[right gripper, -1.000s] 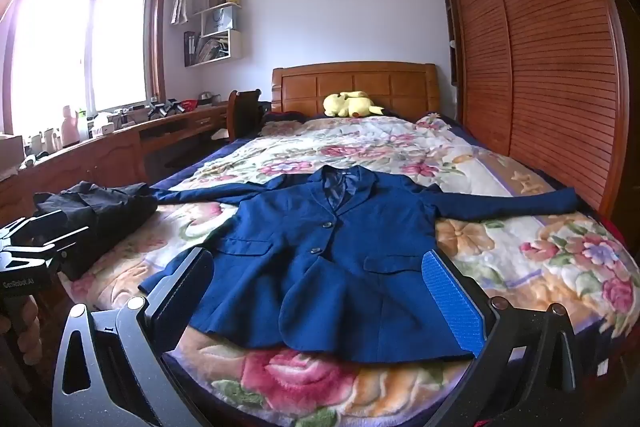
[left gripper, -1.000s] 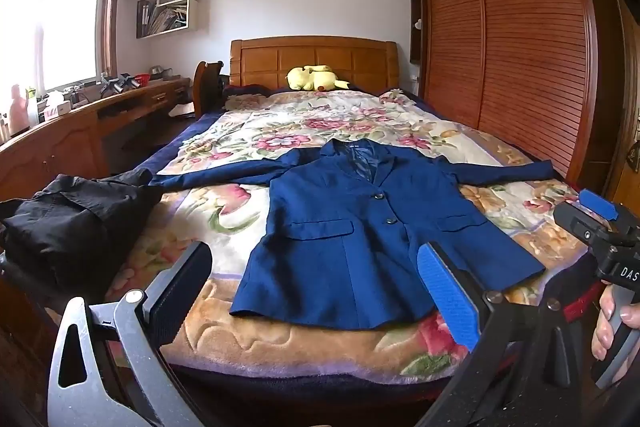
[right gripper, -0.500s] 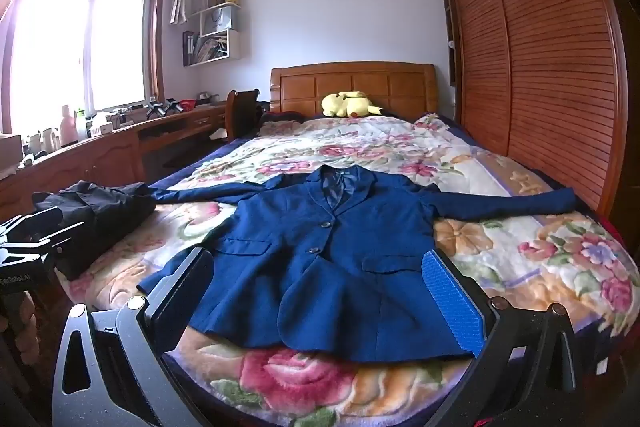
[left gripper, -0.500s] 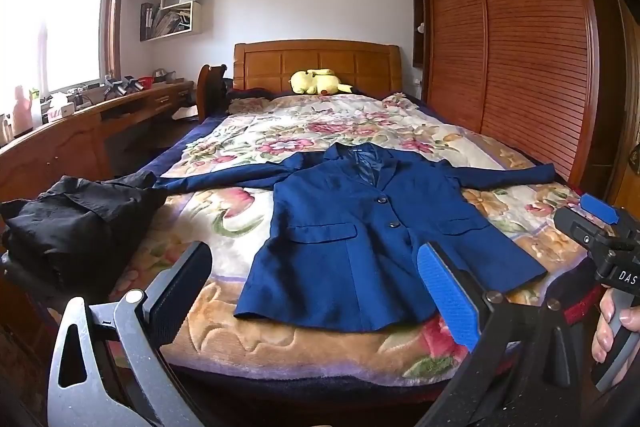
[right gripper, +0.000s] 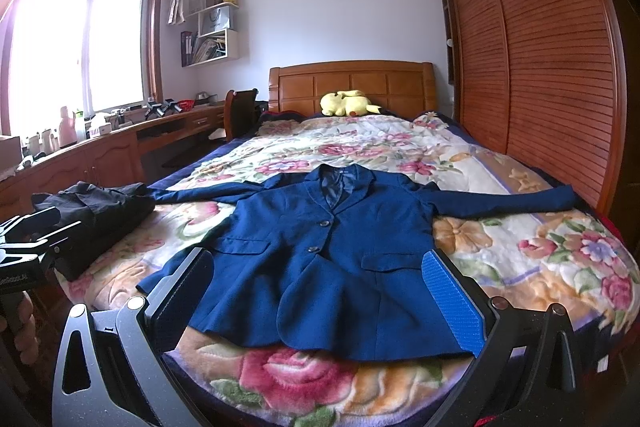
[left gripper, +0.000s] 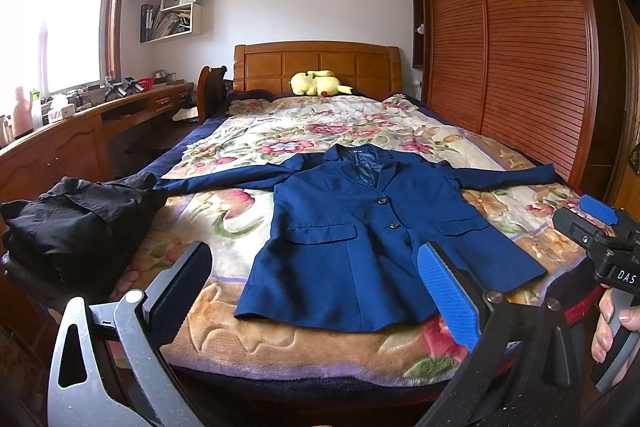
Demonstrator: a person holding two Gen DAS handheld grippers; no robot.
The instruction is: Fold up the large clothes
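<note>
A navy blue blazer lies flat and buttoned on the floral bedspread, sleeves spread out to both sides, hem toward me. It also shows in the right wrist view. My left gripper is open and empty, held off the foot of the bed in front of the hem. My right gripper is open and empty, also short of the hem. Each gripper shows at the edge of the other's view, the right one and the left one.
A pile of black clothes lies at the bed's near left corner. A yellow plush toy rests by the headboard. A wooden desk runs along the left wall; slatted wardrobe doors stand along the right.
Both grippers have tilted up slightly, so the bed and blazer sit lower in view. The blazer has not moved. Both jaws stay open.
</note>
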